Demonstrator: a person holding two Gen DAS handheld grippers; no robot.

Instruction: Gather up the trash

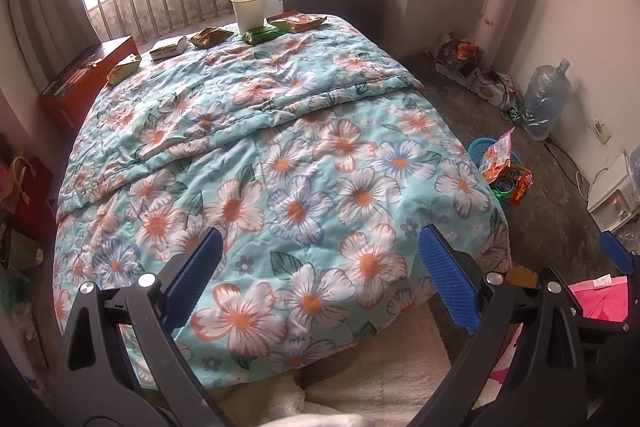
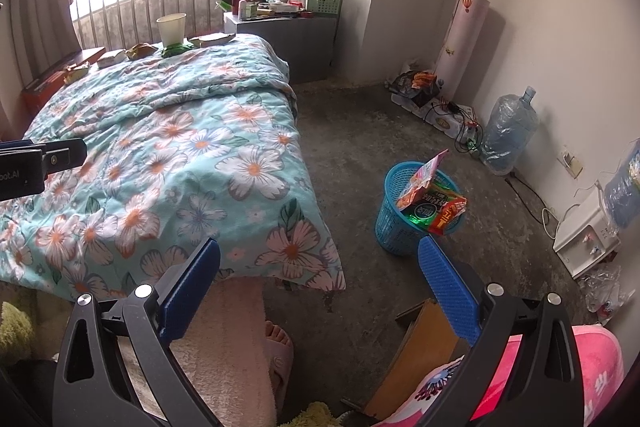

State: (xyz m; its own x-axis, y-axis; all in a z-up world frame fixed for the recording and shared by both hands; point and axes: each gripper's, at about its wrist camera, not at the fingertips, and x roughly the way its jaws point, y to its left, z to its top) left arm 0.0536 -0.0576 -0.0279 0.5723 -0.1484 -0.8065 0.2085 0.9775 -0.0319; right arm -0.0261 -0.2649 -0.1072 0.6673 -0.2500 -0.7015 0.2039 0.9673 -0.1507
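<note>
Bed (image 1: 280, 155), frame centre, floral quilt. At its far edge, upper frame: paper cup (image 1: 249, 11) and five snack wrappers (image 1: 208, 37) in a row. Floor (image 2: 348, 131), right: blue basket (image 2: 400, 223).

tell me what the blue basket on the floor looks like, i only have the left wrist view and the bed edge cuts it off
Observer: The right wrist view shows the whole blue basket: it stands upright on the bare floor, clear of the bed.
Operator: anything in it
Observer: Yes, two snack wrappers stick out above its rim.
Operator: is the right hand-held gripper holding something
Observer: No, the right hand-held gripper is open and empty; the basket lies just beyond its fingertips.
Operator: what's under it
Observer: A foot in a pink slipper on the floor.
</note>
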